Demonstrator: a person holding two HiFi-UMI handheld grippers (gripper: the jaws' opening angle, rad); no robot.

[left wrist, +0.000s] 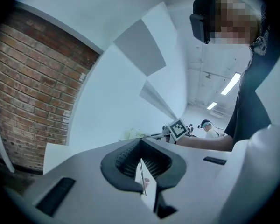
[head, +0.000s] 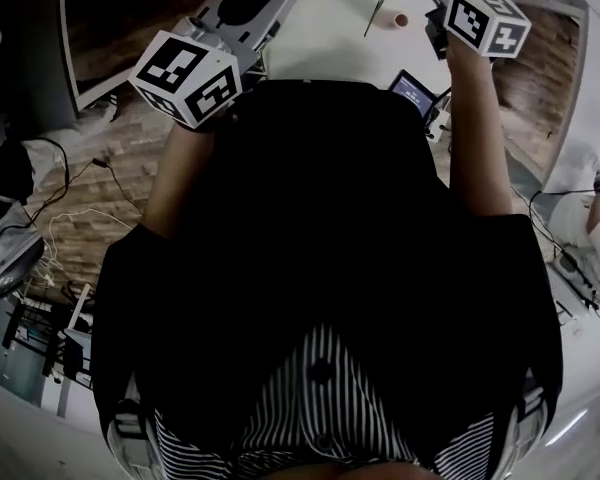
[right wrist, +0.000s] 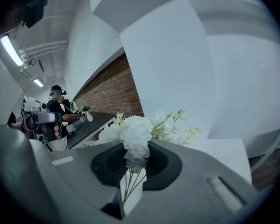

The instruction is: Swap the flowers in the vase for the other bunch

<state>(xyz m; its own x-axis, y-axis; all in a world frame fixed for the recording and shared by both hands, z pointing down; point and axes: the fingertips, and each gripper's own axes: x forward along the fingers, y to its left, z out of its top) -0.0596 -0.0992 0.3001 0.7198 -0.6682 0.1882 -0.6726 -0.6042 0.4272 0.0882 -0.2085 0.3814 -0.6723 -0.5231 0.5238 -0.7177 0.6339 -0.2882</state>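
White flower bunch (right wrist: 137,132) sits pinched in the right gripper (right wrist: 134,167), stems along the jaws, blooms pointing ahead. Left gripper (left wrist: 140,148) has its jaws pressed together.

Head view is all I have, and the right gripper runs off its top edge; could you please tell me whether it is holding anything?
Observer: Yes. The right gripper view shows the right gripper shut on the stems of a bunch of white flowers, with the blooms standing up beyond the jaws.
Operator: Thank you. And is the other one carrying anything, please?
Observer: No. The left gripper view shows the left gripper with its jaws together at the tips and nothing gripped between them.
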